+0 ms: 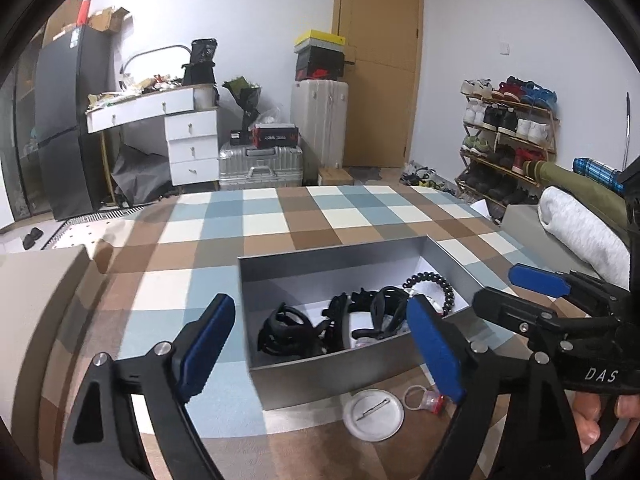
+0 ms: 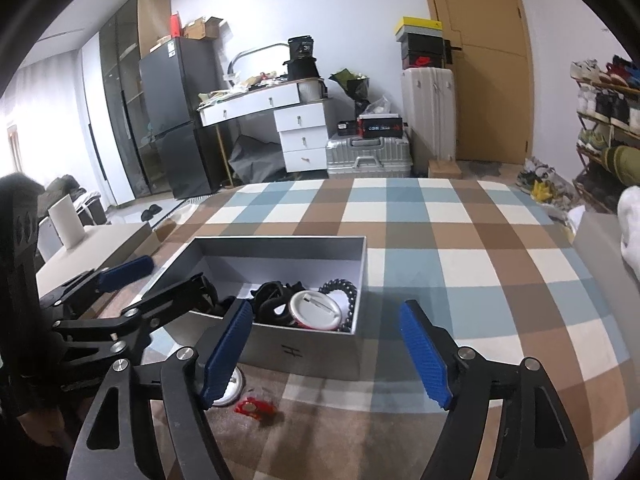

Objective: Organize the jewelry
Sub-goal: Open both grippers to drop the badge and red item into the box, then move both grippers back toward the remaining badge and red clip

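Grey rectangular cardboard box (image 2: pixel 304 354) is lying with its long axis receding; black bead bracelet (image 2: pixel 346 294) coiled inside. Left gripper (image 1: pixel 320 344) and right gripper (image 2: pixel 326 354) are hovering released, empty.

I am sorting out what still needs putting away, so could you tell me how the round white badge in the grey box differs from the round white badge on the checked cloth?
The badge in the box lies tilted among black hair accessories, while the badge on the cloth lies flat, alone, in front of the grey box. The boxed one shows a red edge; the other looks plain white. Both lie pin side up.
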A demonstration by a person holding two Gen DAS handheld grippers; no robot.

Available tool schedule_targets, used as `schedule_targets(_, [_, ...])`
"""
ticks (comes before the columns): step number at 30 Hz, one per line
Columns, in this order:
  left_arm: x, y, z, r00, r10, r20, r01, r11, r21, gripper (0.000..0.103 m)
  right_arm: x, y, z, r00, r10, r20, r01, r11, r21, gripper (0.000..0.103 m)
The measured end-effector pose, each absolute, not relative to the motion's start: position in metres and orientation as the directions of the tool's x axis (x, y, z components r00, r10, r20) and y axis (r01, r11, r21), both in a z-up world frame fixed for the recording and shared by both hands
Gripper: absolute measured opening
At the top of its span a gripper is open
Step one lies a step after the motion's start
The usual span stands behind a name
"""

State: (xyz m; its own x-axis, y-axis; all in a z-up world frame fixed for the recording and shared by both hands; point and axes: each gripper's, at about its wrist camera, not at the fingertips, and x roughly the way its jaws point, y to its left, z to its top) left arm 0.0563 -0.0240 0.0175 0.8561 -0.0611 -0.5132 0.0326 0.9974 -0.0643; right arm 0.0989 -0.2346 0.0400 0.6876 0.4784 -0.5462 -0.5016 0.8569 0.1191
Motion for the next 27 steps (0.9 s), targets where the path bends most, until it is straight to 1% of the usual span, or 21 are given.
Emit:
schedule_targets(2, [0.055,-0.019,0.017,0.851,-0.069,-0.52,0.03,0.996,-0.082,0.091,0.098,-0.237,0.039,0.682,0.48,-0.552,-0.503,0.856,0.122,0.079])
schedule_targets(4, [0.053,-0.015,0.016,0.849,-0.074,-0.524,0.023,0.994,-0.102,0.102,0.097,-0.239,0.038,0.671,0.484,-0.561,-0.512,0.851,0.122,0.083])
schedule_targets(6, [0.051,-0.012,0.013,0.839,-0.098,-0.535,0.03,0.99,-0.136,0.102,0.096,-0.239,0.037,0.658,0.492,-0.57,-0.524,0.843,0.123,0.085])
schedule_targets(8, [0.049,-0.01,0.009,0.825,-0.123,-0.551,0.041,0.986,-0.159,0.102,0.094,-0.239,0.036,0.637,0.508,-0.579,-0.545,0.829,0.127,0.091])
schedule_targets(11, [0.043,-0.013,0.007,0.828,-0.096,-0.553,0.03,0.992,-0.126,0.102,0.092,-0.238,0.036,0.621,0.519,-0.587,-0.566,0.815,0.122,0.098])
schedule_targets(14, [0.04,-0.016,0.007,0.83,-0.085,-0.551,0.034,0.994,-0.102,0.102,0.09,-0.237,0.034,0.628,0.503,-0.593,-0.564,0.82,0.098,0.101])
schedule_targets(19, [0.045,-0.016,0.004,0.82,-0.071,-0.568,0.025,0.996,-0.088,0.102,0.092,-0.237,0.028,0.614,0.491,-0.618,-0.558,0.824,0.1,0.103])
schedule_targets(27, [0.046,-0.006,0.001,0.804,-0.055,-0.592,-0.02,0.993,-0.12,0.102,0.095,-0.229,0.014,0.573,0.452,-0.683,-0.566,0.821,0.069,0.103])
